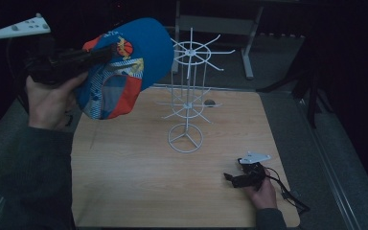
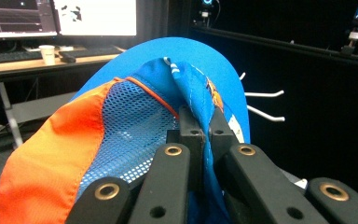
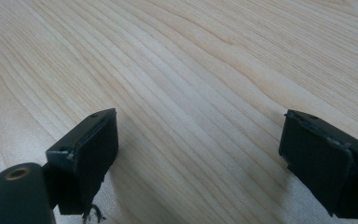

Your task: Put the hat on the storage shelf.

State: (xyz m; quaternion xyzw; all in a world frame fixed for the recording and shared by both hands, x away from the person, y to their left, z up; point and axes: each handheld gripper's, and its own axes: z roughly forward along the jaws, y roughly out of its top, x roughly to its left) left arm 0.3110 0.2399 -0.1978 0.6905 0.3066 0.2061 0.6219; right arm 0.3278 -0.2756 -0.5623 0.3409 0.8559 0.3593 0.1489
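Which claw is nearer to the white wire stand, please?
Neither is close; the left looks slightly nearer. The left claw, shut on the cap, is raised up left of the wire stand. The right claw rests open on the table, toward its near right edge.

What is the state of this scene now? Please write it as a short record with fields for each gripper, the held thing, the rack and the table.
left gripper: raised above the table's left side, jaws shut on the cap's fabric
cap: blue and orange with mesh panel, held in the air, close to the rack's top hooks
rack: white wire stand, upright near table centre, two rings of hooks, nothing hanging on them
right gripper: low over the wood at the table's near right, jaws open, nothing between them
table: light wood top
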